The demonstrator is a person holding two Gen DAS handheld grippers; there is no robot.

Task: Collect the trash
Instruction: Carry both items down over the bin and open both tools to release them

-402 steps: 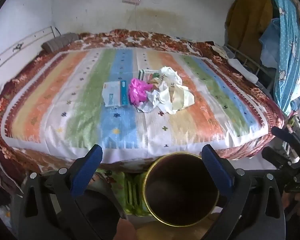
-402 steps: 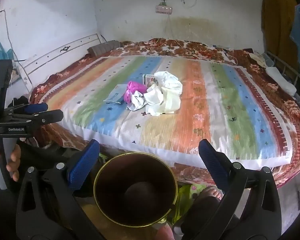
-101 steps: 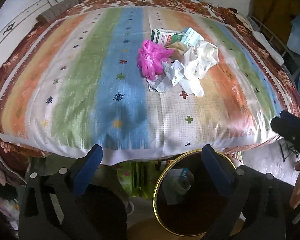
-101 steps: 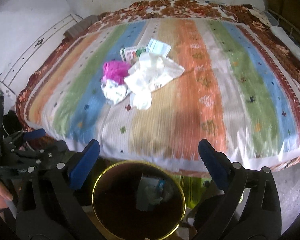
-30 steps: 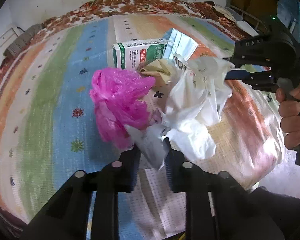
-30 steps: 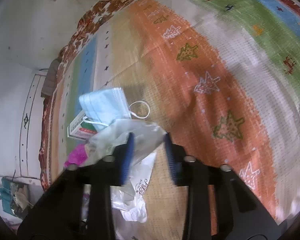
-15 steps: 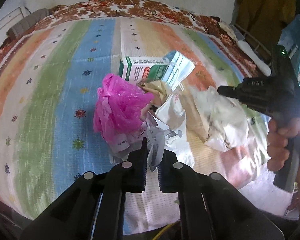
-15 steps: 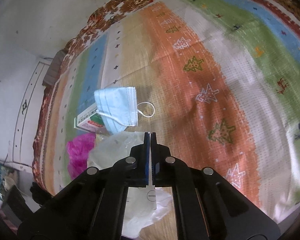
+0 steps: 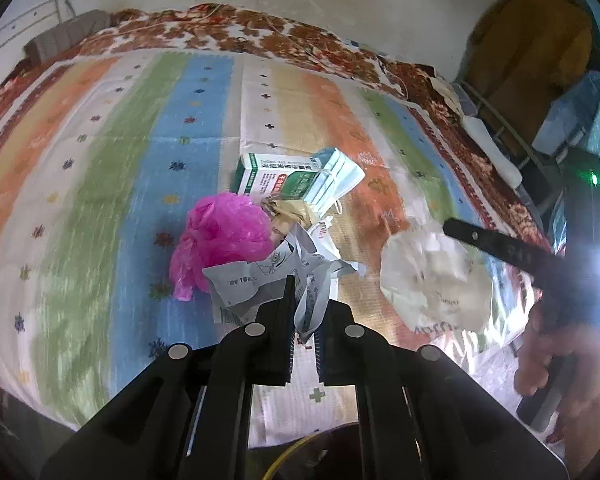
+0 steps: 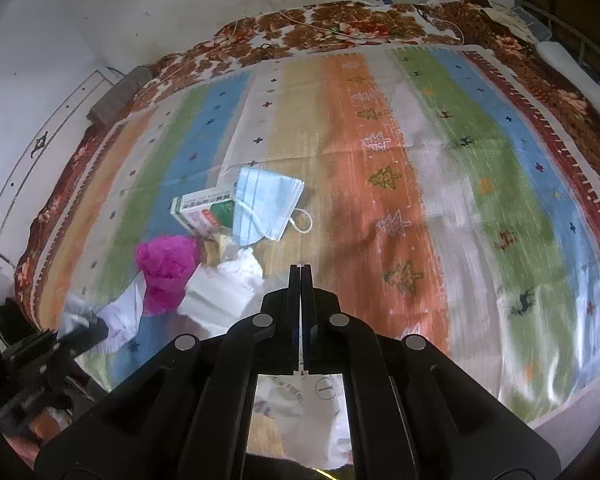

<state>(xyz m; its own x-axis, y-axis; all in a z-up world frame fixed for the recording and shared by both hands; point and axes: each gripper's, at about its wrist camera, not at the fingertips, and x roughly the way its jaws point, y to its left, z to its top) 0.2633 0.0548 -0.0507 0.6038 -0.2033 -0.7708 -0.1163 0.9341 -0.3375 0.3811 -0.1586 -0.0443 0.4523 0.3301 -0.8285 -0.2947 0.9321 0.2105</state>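
Observation:
In the left wrist view my left gripper (image 9: 304, 300) is shut on a crumpled printed paper (image 9: 260, 276), held just above the striped bed cover (image 9: 112, 184). Beyond it lie a pink plastic bag (image 9: 224, 236), a green and white box (image 9: 276, 176) and a stack of blue face masks (image 9: 336, 178). My right gripper (image 10: 300, 272) is shut on a white plastic bag (image 9: 432, 280), which hangs off the bed at the right. In the right wrist view that bag (image 10: 300, 404) shows only below the jaws. A white crumpled sheet (image 10: 228, 292) stays beside the pink bag (image 10: 168, 268).
A hand (image 9: 556, 360) holds the right tool at the right edge. The yellow rim of a bin (image 9: 288, 450) peeks out below the bed's near edge. Clothes (image 9: 532, 60) hang at the far right. A wall runs behind the bed.
Both grippers have closed and risen. The white plastic bag has come off the pile and swung right with the right gripper. The printed paper has lifted away from the pink bag.

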